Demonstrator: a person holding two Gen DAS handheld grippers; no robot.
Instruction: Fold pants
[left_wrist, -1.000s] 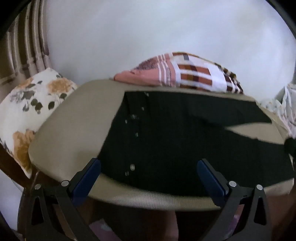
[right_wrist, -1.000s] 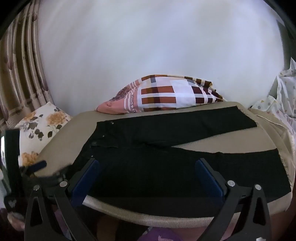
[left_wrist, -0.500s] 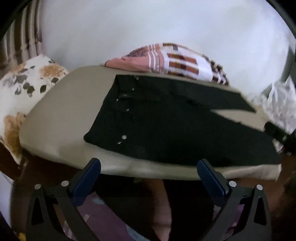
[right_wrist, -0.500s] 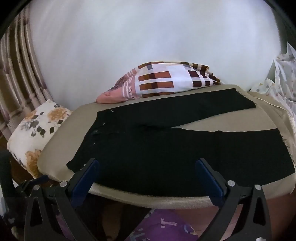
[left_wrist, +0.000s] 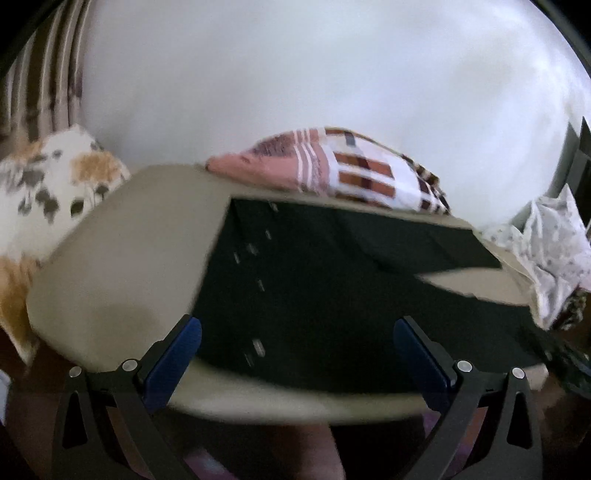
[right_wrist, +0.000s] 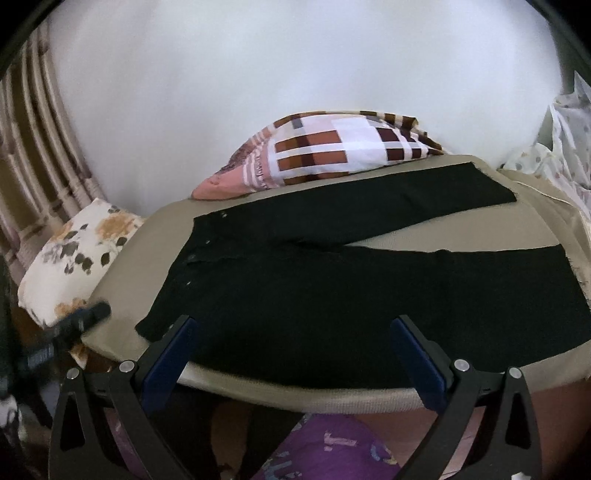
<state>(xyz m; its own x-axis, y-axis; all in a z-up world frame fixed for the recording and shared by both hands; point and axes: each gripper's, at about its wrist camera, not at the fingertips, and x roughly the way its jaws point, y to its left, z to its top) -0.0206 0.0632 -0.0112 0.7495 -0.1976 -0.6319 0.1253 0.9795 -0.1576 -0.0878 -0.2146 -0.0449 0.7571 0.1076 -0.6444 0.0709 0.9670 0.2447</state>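
The black pants (right_wrist: 332, 288) lay flat and unfolded on the tan bench (right_wrist: 369, 400), legs splayed apart, waist toward the floral pillow (right_wrist: 74, 254); no fold had begun. Both the left hand-held gripper (left_wrist: 295, 350) and right hand-held gripper (right_wrist: 291, 347) hovered at the pants' near edge, jaws apart and empty. No containers were visible.

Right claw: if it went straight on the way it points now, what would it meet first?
Most likely the black pants spread flat on the beige padded surface. The open right claw points at the near leg, just past the surface's front edge. Depth is unclear, so it might touch that edge first.
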